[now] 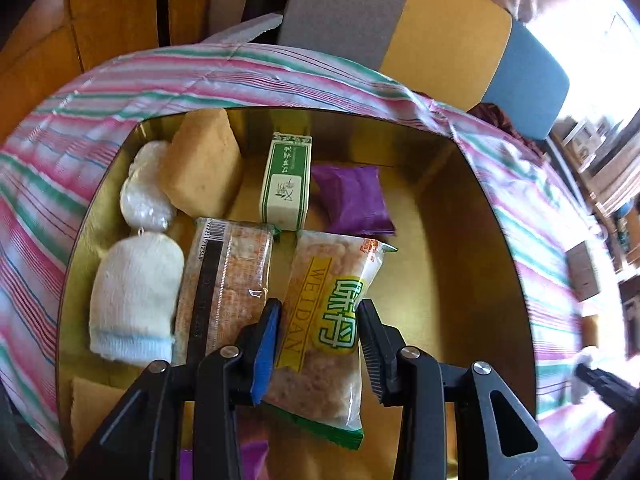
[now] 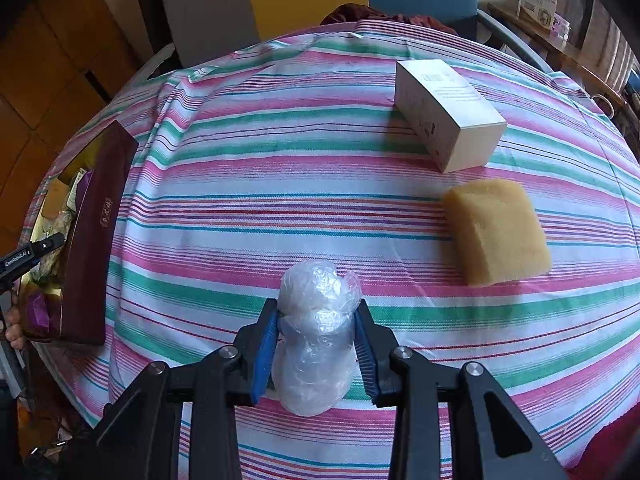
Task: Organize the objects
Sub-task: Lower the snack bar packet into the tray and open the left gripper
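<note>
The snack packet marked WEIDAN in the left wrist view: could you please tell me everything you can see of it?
The WEIDAN snack packet is a clear plastic wrapper with green sealed ends and a yellow label band, filled with pale brown crumbly bars. It lies lengthwise over the gold-lined box, its near half between the fingers of the left tool, which is closed on its sides. A similar packet lies beside it; whether the two touch is unclear.

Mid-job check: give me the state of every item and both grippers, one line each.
left gripper: shut on the Weidan snack pack, over the box.
right gripper: shut on the plastic-wrapped bundle.
gold-lined box: open, partly filled.
second snack pack: lying in box, barcode up.
green carton: in box.
purple pouch: in box.
white sock: in box.
white carton: on cloth, outside.
yellow sponge: on cloth, outside.
</note>
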Demonstrator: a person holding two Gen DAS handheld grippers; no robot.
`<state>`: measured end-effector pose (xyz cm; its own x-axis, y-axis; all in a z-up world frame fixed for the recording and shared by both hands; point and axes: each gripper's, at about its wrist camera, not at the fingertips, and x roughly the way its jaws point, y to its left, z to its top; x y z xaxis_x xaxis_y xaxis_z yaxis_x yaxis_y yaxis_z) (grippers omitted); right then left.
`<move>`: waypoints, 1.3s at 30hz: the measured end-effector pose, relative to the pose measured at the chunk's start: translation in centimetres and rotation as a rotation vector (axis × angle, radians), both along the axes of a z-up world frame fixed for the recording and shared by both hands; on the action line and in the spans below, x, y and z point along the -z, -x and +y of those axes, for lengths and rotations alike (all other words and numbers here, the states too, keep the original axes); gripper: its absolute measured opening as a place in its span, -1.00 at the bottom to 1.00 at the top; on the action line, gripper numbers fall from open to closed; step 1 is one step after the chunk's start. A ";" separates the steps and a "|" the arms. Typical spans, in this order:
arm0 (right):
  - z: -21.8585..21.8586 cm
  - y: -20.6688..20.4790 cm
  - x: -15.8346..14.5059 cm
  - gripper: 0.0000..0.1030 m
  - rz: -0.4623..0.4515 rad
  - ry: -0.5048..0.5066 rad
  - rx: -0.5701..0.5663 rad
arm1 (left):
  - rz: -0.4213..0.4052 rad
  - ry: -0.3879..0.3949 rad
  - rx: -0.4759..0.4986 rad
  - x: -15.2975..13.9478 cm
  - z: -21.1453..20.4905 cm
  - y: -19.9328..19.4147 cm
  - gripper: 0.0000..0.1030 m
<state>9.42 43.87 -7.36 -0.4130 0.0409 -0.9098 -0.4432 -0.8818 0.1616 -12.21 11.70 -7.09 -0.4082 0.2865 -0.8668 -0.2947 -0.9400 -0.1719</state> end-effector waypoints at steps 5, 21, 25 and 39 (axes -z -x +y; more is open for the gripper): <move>0.0 -0.1 -0.2 -0.30 0.006 -0.002 0.002 | -0.009 0.051 -0.002 0.5 0.6 0.6 -0.23; -0.4 0.0 -0.9 -0.31 0.034 -0.020 -0.007 | 0.134 0.041 0.007 -2.8 -0.7 -1.3 -0.20; -1.3 0.1 -1.7 -0.31 0.065 -0.024 -0.034 | 0.194 0.037 -0.011 -4.4 -3.2 -2.7 -0.20; -15.8 6.5 -7.3 -0.31 0.246 0.045 -0.337 | 0.296 0.069 -0.058 -5.3 -8.9 -6.5 -0.18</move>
